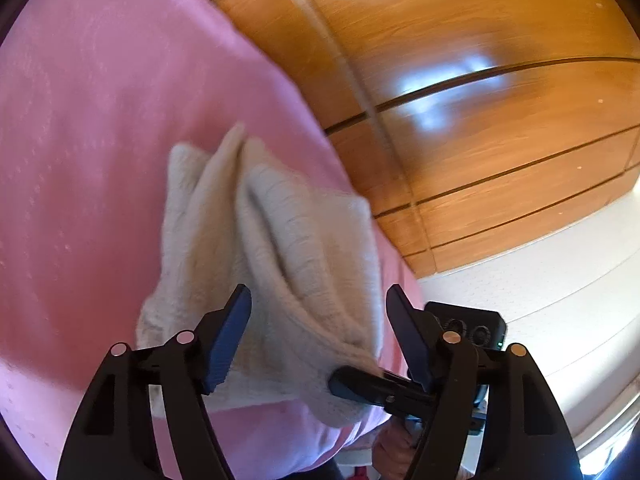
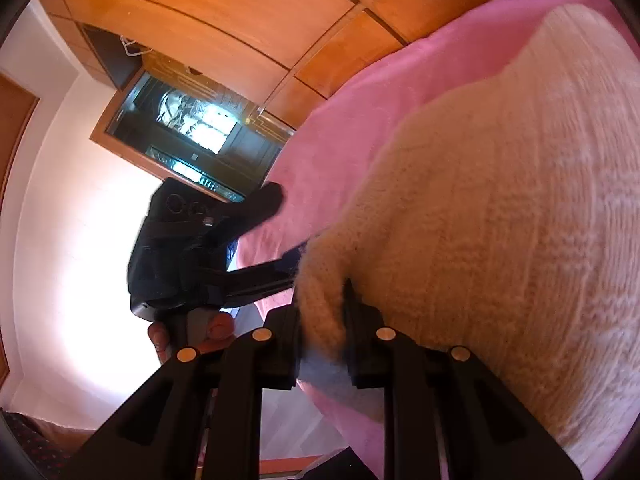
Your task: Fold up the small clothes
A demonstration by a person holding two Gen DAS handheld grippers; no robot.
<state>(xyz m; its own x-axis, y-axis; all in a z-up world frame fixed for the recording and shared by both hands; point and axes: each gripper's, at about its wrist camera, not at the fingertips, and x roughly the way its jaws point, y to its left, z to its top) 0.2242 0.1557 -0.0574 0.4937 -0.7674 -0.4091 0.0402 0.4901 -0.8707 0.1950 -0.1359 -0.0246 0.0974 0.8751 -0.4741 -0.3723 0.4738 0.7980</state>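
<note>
Cream knit being folded near the edge of the pink bed

The cream knit garment (image 1: 280, 256) is lying on the pink bed (image 1: 100, 140) by its edge, looking soft, light and floppy; best pinched at a hem; right tongs (image 2: 322, 316) are gripping its fuzzy edge narrowly; left tongs (image 1: 320, 336) are standing wide, holding nothing; no writing is readable.

both wrist cams tilted down, close over pink bedspread (image 1: 100, 160), facing wood wardrobe (image 1: 500, 140), both catching cream knit (image 2: 500, 220)
</note>
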